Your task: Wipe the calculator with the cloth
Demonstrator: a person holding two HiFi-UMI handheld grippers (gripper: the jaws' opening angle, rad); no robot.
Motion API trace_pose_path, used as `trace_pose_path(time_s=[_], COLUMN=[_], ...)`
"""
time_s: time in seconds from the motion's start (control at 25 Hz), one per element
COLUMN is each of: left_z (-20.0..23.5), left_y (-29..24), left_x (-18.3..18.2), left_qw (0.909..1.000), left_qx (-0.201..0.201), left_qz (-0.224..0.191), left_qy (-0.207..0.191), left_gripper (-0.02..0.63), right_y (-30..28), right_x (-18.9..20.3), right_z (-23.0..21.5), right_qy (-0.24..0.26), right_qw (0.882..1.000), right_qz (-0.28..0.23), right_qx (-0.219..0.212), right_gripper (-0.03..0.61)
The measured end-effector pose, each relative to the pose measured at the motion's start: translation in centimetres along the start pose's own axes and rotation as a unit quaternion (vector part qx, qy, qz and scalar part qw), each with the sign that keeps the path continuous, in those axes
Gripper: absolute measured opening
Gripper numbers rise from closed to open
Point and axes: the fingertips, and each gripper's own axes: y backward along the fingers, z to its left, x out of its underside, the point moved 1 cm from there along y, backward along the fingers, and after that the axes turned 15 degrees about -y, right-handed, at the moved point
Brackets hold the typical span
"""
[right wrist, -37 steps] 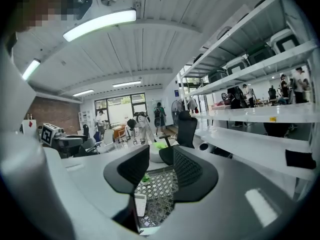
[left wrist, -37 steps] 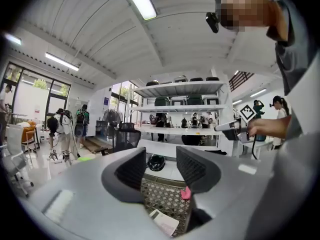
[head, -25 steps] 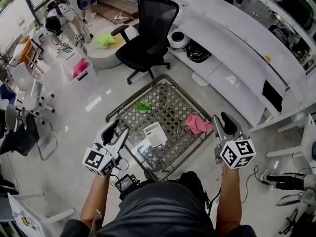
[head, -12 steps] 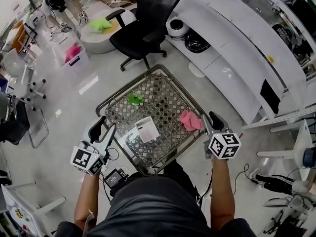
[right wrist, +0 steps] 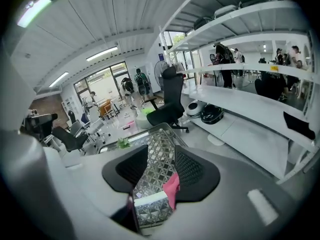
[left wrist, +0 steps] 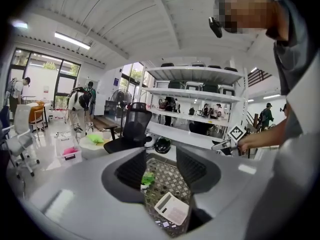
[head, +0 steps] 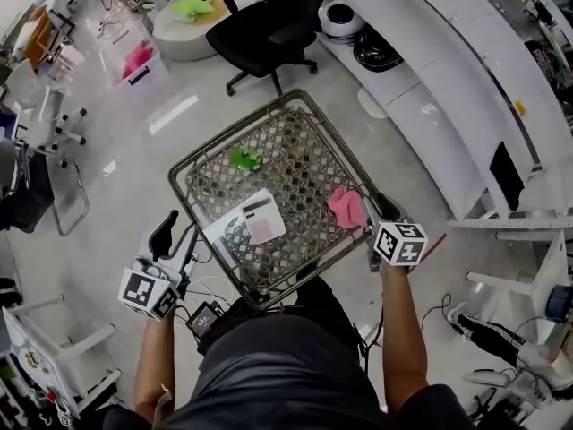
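right gripper (right wrist: 161, 170) has its black ribbed jaws opening, with the crumpled pink cloth (head: 346, 206) showing between them, unpinched. left gripper (left wrist: 161, 171) is spread wide and empty. the flat white calculator (head: 262, 218) lies on the lattice-patterned table (head: 304, 146), near the cloth.

The tabletop (head: 309, 146) is a silvery diamond lattice set in a dark frame. On it, the calculator (head: 264, 219) is white with a dark band across one end. The cloth (head: 346, 207) is plain pink, and a small crumpled scrap (head: 242, 158) is bright green. The floor (head: 134, 150) is glossy pale grey. The office chair (head: 269, 25) is black. A lime-green bundle (head: 191, 7) lies on a white pouffe (head: 175, 36), and a white bin (head: 150, 72) holds something magenta. The person's shirt (head: 277, 374) is dark grey.
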Motion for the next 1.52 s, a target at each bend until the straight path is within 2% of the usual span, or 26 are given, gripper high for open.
trace_pose_path(time_s=[0.2,0.48,0.76,0.92,1.16,1.32,1.36,1.44,1.52], left_z=[-0.7,-0.9,-1.2,-1.6,-1.7,-2.0,-2.0,-2.0,-2.0], left_y=[-0.7,-1.4,-2.3,-2.8,-2.8,-2.9,-2.9,-3.0,-3.1], left_x=[0.5,3.5,4.7,4.7,6.0,6.1,6.2,6.5,6.7], left_qw=[0.9994,0.9987,0.9976,0.9964,0.9963,0.9955,0.9955,0.9957,0.9958], left_qx=[-0.004,-0.006,-0.009,-0.001,-0.005,-0.002,-0.002,-0.003,-0.002], left_qz=[0.008,0.042,0.055,0.066,0.072,0.079,0.079,0.077,0.075], left_qy=[0.033,0.028,0.042,0.054,0.046,0.051,0.052,0.052,0.053], left_gripper=[0.212,0.212,0.212,0.212,0.212,0.212,0.212,0.212,0.212], right_y=[-3.3,-7.8,-11.2,-12.6,-14.8,-15.7,-15.9,-16.1,-16.1], right_x=[3.7,9.4,14.2,15.5,17.3,17.5,17.5,17.6,17.7], right_z=[-2.9,-6.1,-9.8,-11.5,-12.7,-12.6,-12.4,-11.7,-11.3], right_qy=[-0.023,-0.042,-0.06,-0.058,-0.044,-0.037,-0.034,-0.032,-0.024], right_qw=[0.998,0.992,0.981,0.976,0.968,0.967,0.967,0.966,0.965], right_qz=[0.053,0.119,0.175,0.194,0.229,0.235,0.239,0.249,0.255], right_qx=[0.014,0.032,0.063,0.081,0.088,0.09,0.083,0.066,0.062], right_gripper=[0.161,0.186,0.235,0.241,0.245,0.245,0.241,0.141,0.116])
